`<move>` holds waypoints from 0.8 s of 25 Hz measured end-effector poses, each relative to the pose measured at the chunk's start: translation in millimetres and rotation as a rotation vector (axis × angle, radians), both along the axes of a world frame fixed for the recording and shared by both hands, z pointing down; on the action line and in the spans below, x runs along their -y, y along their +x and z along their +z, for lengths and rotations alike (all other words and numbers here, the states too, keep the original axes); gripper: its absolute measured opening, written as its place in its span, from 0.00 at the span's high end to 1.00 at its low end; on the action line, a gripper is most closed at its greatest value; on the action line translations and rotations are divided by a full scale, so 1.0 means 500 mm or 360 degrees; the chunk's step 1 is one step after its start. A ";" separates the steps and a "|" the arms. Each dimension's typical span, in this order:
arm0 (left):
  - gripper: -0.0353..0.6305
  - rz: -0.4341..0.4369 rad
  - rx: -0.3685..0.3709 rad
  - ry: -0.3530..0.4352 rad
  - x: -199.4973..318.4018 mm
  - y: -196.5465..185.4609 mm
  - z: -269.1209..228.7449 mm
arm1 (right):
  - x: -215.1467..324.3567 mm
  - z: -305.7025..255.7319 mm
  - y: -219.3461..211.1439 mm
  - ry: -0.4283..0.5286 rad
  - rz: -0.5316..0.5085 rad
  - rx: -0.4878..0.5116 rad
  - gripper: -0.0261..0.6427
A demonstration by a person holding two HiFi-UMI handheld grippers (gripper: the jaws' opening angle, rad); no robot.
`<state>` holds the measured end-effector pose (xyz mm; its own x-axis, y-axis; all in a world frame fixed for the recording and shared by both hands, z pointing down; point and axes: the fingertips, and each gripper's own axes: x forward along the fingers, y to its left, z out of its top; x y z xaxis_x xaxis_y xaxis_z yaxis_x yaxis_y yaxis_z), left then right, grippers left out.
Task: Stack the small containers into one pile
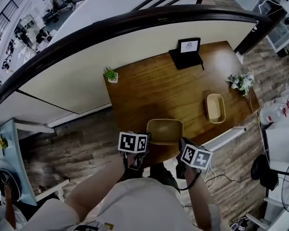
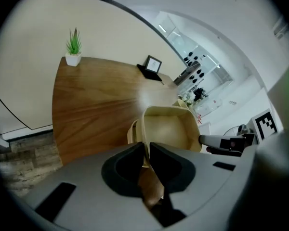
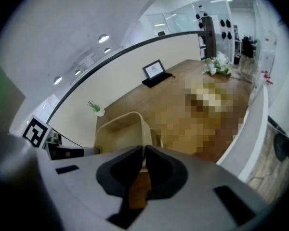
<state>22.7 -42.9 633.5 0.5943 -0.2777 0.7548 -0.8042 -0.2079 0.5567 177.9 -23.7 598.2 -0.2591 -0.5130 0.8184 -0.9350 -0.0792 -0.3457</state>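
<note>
A tan, square-ish small container (image 1: 164,130) sits at the wooden table's (image 1: 154,90) near edge, with a gripper on either side of it. My left gripper (image 1: 147,138) is shut on its left rim. In the left gripper view the pads of the left gripper (image 2: 147,150) pinch the thin wall of the container (image 2: 168,129). My right gripper (image 1: 182,143) is shut on the right rim, and in the right gripper view the right gripper (image 3: 144,153) clamps the container's (image 3: 118,134) wall. A second rim edge (image 2: 131,131) shows just outside the held wall. Another tan container (image 1: 215,108) lies apart at the table's right.
A small potted plant (image 1: 111,74) stands at the table's far left corner. A black-framed sign (image 1: 188,52) is at the back and white flowers (image 1: 242,82) at the far right. A curved partition wall (image 1: 86,57) runs behind the table. A white counter edge (image 1: 226,137) lies to the right.
</note>
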 end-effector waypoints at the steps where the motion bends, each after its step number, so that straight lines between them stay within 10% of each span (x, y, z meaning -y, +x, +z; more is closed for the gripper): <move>1: 0.88 0.0004 0.0007 -0.0013 -0.003 0.003 0.008 | -0.003 0.009 0.004 -0.0025 0.0007 -0.0011 0.92; 13: 0.73 0.0075 0.0294 0.0002 -0.003 0.004 0.100 | -0.001 0.098 0.029 -0.0180 0.0016 -0.0186 0.91; 20: 0.67 0.0049 0.0323 -0.0030 0.003 0.002 0.127 | 0.012 0.146 0.026 -0.0285 -0.0169 -0.0304 0.69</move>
<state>23.5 -44.5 697.0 0.4375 -0.2466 0.8647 -0.8937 -0.2254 0.3879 191.1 -29.8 671.2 -0.1362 -0.3340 0.9327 -0.9882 -0.0211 -0.1518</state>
